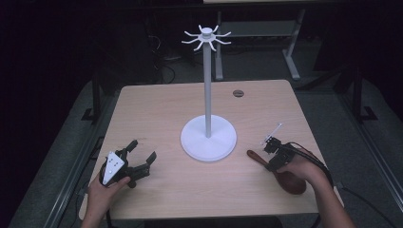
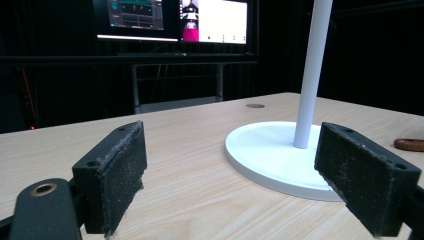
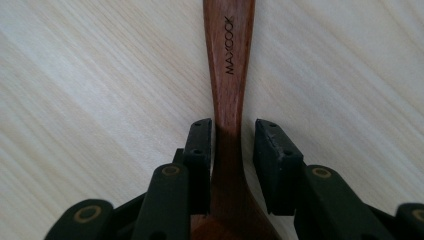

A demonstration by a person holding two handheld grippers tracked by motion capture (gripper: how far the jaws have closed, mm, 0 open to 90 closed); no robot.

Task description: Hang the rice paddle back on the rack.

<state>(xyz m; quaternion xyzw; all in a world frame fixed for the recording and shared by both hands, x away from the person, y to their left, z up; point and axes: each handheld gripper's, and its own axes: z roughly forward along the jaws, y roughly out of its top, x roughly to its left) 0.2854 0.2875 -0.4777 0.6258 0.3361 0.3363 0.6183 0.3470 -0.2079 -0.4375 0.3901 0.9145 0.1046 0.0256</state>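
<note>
A dark wooden spoon lies flat on the table at the front right, its handle marked MAXCOOK. My right gripper points down over it, and its jaws straddle the narrow neck just above the bowl. The left pad touches the wood and a thin gap remains at the right pad. My left gripper rests at the front left, open with nothing between its pads. A white stand with a tall pole and curved hooks occupies the middle.
The stand's round base sits just ahead of the left gripper, with the spoon's tip beyond it. A cable hole is near the table's far edge. Monitors and another desk's legs stand behind.
</note>
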